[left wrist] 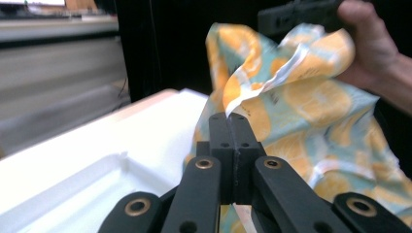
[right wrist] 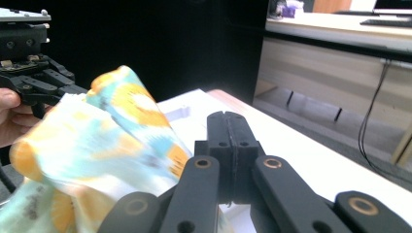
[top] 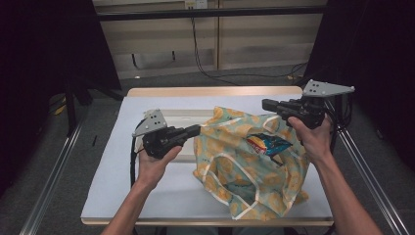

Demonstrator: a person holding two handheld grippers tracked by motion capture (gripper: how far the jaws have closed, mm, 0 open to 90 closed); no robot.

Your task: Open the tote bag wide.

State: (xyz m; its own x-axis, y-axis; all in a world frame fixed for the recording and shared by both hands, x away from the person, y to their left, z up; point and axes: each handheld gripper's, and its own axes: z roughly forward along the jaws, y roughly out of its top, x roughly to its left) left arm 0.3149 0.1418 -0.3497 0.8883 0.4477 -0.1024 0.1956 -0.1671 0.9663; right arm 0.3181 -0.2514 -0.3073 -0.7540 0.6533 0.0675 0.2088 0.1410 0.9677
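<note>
High view: a teal cloth bag printed with orange slices [top: 244, 166] sags over the right half of the white table [top: 117, 186], its lower part resting on the surface and its top lifted between the 2 grippers. The left gripper [top: 198, 129] meets the bag's left upper edge; the right gripper [top: 266, 104] stands by the right upper edge, but whether cloth is caught there is hard to make out. A blue-and-red packet [top: 266, 143] peeks from the bag's mouth, mostly hidden. A shallow white tray [top: 183, 117] lies behind, partly covered.

Left gripper view: the jaws are closed on the bag's white-trimmed edge [left wrist: 252, 92].

Right gripper view: the jaws are pressed together; the blurred bag [right wrist: 97, 155] passes beside and beneath them, so a pinch cannot be confirmed.
</note>
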